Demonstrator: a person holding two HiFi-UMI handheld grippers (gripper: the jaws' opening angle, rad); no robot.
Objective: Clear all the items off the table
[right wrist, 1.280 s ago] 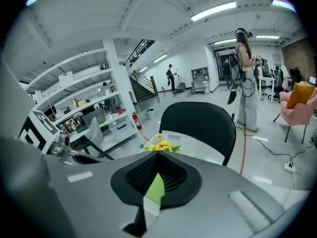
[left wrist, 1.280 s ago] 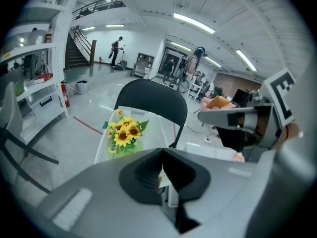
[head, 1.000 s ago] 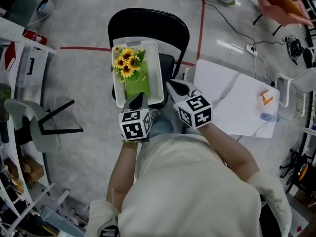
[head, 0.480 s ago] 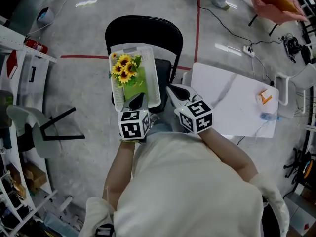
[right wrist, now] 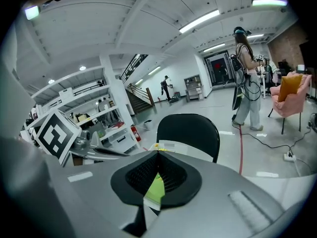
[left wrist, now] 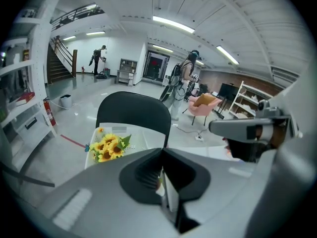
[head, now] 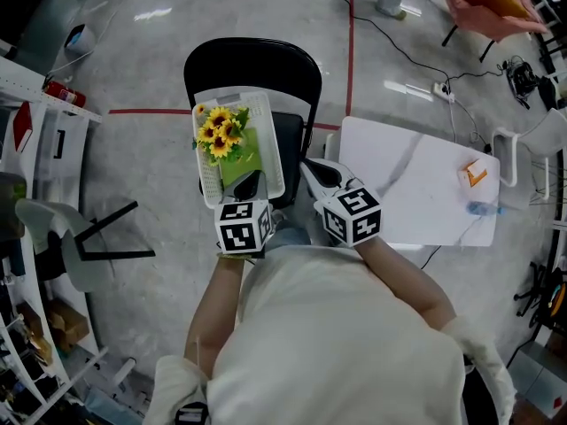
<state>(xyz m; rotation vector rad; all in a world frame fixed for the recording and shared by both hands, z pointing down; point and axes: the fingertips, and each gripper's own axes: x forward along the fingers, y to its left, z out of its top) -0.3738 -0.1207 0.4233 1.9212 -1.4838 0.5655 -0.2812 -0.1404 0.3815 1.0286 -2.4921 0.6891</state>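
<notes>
A white slatted basket (head: 205, 162) sits on a black chair (head: 248, 56). It holds a bunch of sunflowers (head: 219, 133) and a green item (head: 239, 162). My left gripper (head: 249, 184) is shut, its tips over the basket's near rim; I cannot tell whether they touch it. My right gripper (head: 310, 166) is shut just right of the basket, above the chair seat. On the white table (head: 407, 184) lie a small orange-and-white carton (head: 474, 174) and a clear bottle (head: 483, 208). In the left gripper view the sunflowers (left wrist: 109, 148) show beyond the closed left gripper (left wrist: 162, 151).
White shelving (head: 35, 122) runs down the left side, with a pale chair (head: 62, 237) on dark legs beside it. Cables and a power strip (head: 440, 88) lie on the floor behind the table. A pink armchair (head: 487, 7) and a standing person (right wrist: 246, 78) are further off.
Both grippers have lifted a little, still shut. The basket has stayed in the same place on the chair.
</notes>
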